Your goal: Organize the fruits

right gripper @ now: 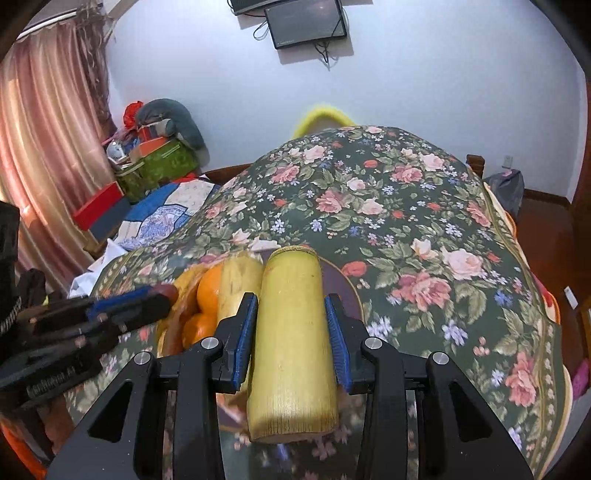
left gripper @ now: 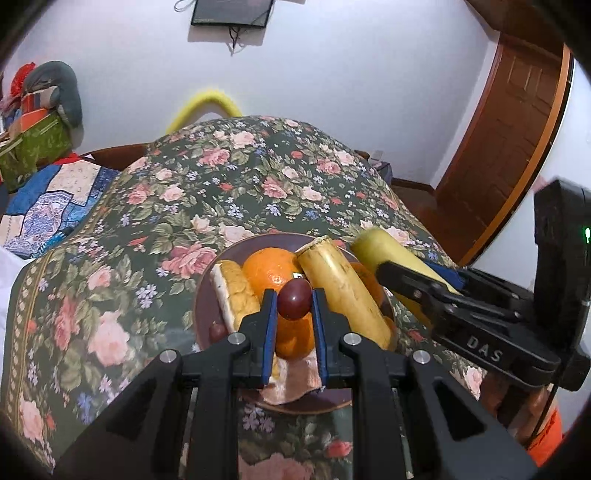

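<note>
A white-walled room is seen, with a dark screen (left gripper: 232,13) mounted high on the wall at the top centre, a wooden door (left gripper: 506,140) at the upper right of the left wrist view and a pink curtain (right gripper: 44,147) along the left edge of the right wrist view. Most of both frames is filled by a table covered with a dark green floral cloth (left gripper: 258,177). In the lower centre of the left wrist view a brown plate (left gripper: 207,295) is set on the cloth, and on it are piled an orange (left gripper: 271,271), a second orange (left gripper: 293,338) below it, a yellowish stalk piece (left gripper: 343,291) and a pale cut wedge (left gripper: 234,291) at the left. A dark red grape (left gripper: 293,298) is pinched between the blue pads of the left gripper (left gripper: 294,299), whose jaws are drawn narrow onto it, over the oranges. At the right of that frame the right gripper (left gripper: 402,273) is seen, its jaws closed on a second, greenish-yellow stalk piece (left gripper: 388,247) beside the plate's right rim. In the right wrist view the same stalk piece (right gripper: 291,343) is held lengthwise between the blue pads in the lower centre, with the oranges and the plate to its left.
</note>
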The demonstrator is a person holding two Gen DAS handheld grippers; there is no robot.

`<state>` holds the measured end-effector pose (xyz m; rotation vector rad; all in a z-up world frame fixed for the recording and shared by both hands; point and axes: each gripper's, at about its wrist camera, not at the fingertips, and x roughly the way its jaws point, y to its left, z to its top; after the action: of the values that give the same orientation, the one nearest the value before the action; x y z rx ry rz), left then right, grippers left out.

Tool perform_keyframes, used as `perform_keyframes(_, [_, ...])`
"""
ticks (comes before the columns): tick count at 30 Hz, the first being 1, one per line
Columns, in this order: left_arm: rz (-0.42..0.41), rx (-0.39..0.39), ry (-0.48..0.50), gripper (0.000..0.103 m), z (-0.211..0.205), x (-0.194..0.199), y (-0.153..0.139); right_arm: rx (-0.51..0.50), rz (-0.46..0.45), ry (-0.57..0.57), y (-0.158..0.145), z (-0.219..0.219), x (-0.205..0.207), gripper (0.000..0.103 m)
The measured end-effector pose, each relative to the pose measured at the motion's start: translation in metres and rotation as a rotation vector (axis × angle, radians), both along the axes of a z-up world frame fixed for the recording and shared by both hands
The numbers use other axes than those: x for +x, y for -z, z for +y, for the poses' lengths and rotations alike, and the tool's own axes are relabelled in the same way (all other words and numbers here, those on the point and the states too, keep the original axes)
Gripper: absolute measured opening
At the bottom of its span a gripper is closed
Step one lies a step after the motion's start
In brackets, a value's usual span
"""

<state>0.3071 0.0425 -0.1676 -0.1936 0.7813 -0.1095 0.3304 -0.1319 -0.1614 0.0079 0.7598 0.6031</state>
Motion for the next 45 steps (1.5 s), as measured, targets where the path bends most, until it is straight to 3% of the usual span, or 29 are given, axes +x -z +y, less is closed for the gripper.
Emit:
perform_keyframes(10, [0.034,-0.002,-0.003,0.018,-0.006,0.018,0.016,0.03,0.06,0.008,0.008,0.004,0.016,0.034])
perform_keyframes(17, [0.04,-0.002,-0.011,0.018,-0.006,0.019,0.018,-0.026,0.025,-0.032,0.002,0.01,0.011,0.037])
perform_keyframes(22, [0.034,-0.001,-0.008,0.018,-0.006,0.017,0.017,-0.037,0.02,-0.045,0.001,0.008,0.009,0.037])
perform_keyframes(29, [0.022,0.012,-0.015,0.027,-0.007,0.009,0.014,-0.042,0.021,-0.047,0.002,0.003,0.005,0.037])
perform_keyframes(39, [-0.025,0.009,-0.037,0.029,-0.003,-0.013,-0.007,-0.032,-0.018,-0.052,-0.011,-0.005,-0.007,0.041])
perform_keyframes(42, [-0.028,0.016,-0.041,0.029,-0.002,-0.018,-0.01,-0.073,0.018,-0.028,0.005,-0.008,0.005,0.041])
perform_keyframes(45, [-0.032,0.017,-0.042,0.029,0.0,-0.022,-0.01,-0.019,0.098,-0.028,0.021,-0.022,0.015,0.041])
